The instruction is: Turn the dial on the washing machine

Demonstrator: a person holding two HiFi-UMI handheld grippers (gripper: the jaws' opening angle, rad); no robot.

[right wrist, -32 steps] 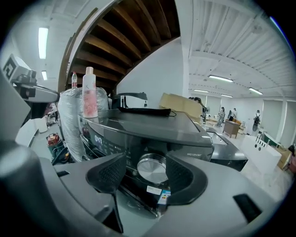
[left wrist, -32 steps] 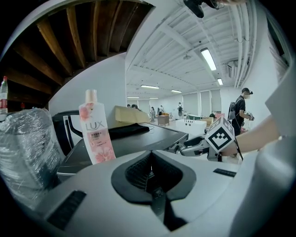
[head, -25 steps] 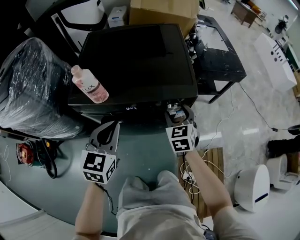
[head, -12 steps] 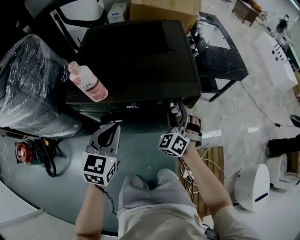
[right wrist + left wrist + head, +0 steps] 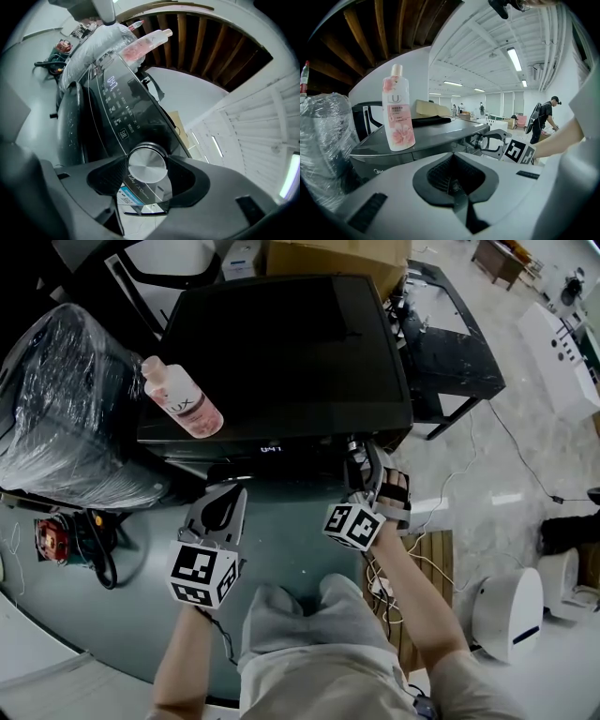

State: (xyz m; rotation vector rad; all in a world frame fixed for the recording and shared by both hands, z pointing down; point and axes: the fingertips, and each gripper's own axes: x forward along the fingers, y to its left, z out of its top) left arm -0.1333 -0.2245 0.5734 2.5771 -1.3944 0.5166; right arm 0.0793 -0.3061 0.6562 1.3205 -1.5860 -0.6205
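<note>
A black top-loading washing machine (image 5: 281, 343) fills the middle of the head view, its front panel display (image 5: 270, 448) lit. My right gripper (image 5: 362, 468) is at the panel's right end, rolled to one side. In the right gripper view the jaws are shut on the round silver dial (image 5: 146, 164), one on each side, with my right gripper (image 5: 147, 175) centred on it. My left gripper (image 5: 217, 514) hangs in front of the machine's left half, shut with nothing held, its jaws meeting in the left gripper view (image 5: 457, 197). A pink bottle (image 5: 183, 401) lies on the lid.
A plastic-wrapped bundle (image 5: 66, 418) stands left of the machine, with cables and a red item (image 5: 52, 542) on the floor below it. A cardboard box (image 5: 337, 254) sits behind, a black table (image 5: 450, 343) to the right, and a white appliance (image 5: 506, 610) low right.
My right gripper has rolled on the dial, so its marker cube now sits tilted and lower left. The left gripper has stayed almost still.
</note>
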